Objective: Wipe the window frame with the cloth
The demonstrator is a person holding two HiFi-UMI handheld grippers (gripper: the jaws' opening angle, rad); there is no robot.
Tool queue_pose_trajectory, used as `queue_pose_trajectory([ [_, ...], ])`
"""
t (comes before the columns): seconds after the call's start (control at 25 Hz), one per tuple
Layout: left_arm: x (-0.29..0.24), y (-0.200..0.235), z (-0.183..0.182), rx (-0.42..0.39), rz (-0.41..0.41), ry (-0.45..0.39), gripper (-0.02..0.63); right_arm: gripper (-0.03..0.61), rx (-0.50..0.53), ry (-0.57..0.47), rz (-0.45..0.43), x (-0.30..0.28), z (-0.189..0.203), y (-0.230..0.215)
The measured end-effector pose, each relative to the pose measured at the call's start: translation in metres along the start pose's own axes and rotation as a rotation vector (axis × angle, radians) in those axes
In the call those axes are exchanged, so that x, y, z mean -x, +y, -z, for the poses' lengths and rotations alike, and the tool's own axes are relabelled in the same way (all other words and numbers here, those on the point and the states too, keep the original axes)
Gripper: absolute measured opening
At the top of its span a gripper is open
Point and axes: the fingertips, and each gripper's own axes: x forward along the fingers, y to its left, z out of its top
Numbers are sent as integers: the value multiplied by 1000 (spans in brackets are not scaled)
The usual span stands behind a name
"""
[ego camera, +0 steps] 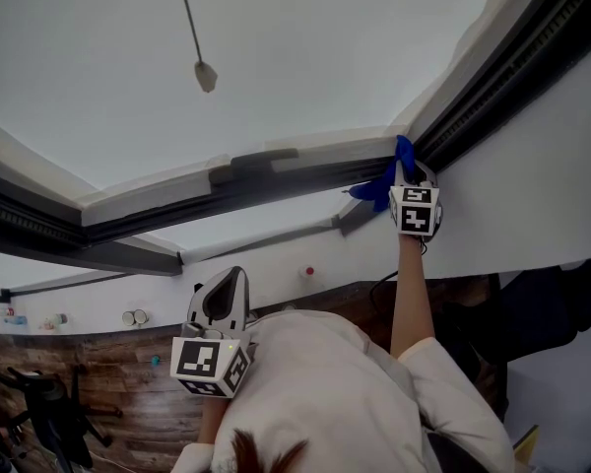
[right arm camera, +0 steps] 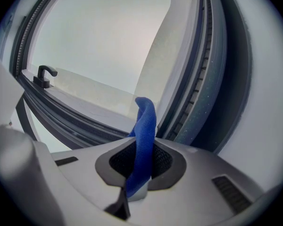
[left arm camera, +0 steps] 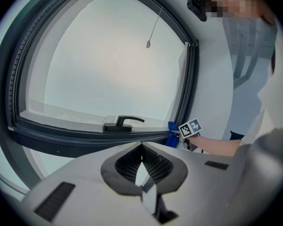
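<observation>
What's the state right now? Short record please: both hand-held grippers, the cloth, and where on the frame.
right hand-held gripper: shut on the blue cloth, arm raised
left hand-held gripper: shut, nothing between the jaws, held low and off the frame
cloth position: at the corner of the window frame, where the bottom rail meets the side member; looks pressed on
window handle: on the rail, left of the cloth, apart from both grippers
</observation>
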Motion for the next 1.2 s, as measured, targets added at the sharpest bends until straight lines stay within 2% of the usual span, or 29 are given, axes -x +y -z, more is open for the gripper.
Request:
queue_pose_trajectory([
  [0.16, 11, 2, 0, -9, 15, 5, 9, 46, -81, 3, -73, 2, -1, 1],
  [0.24, 18, 7, 1, -12, 17, 15, 9, 46, -180, -87, -161, 16, -20, 15],
  [0.32, 26, 12, 2, -15, 18, 25, 9, 46, -249, -234, -287, 41, -51, 48],
  [0.4, 33, 17, 1, -24, 23, 30, 9, 46, -246, -340, -419, 67, -81, 96],
  [0.48, 40, 22, -3, -35, 30, 32, 9, 46, -219, -388, -520, 87, -104, 145],
  [0.68, 60, 40, -5, -46, 38, 45, 9, 46, -97, -365, -670, 109, -128, 250],
  [0.88, 83, 62, 1, -33, 28, 63, 8, 46, 51, -290, -659, 105, -124, 314],
  [1.04, 96, 74, 7, -19, 34, 74, 8, 46, 138, -191, -558, 84, -101, 333],
  [1.2, 109, 85, 12, -2, 43, 82, 9, 46, 208, -187, -457, 76, -96, 335],
])
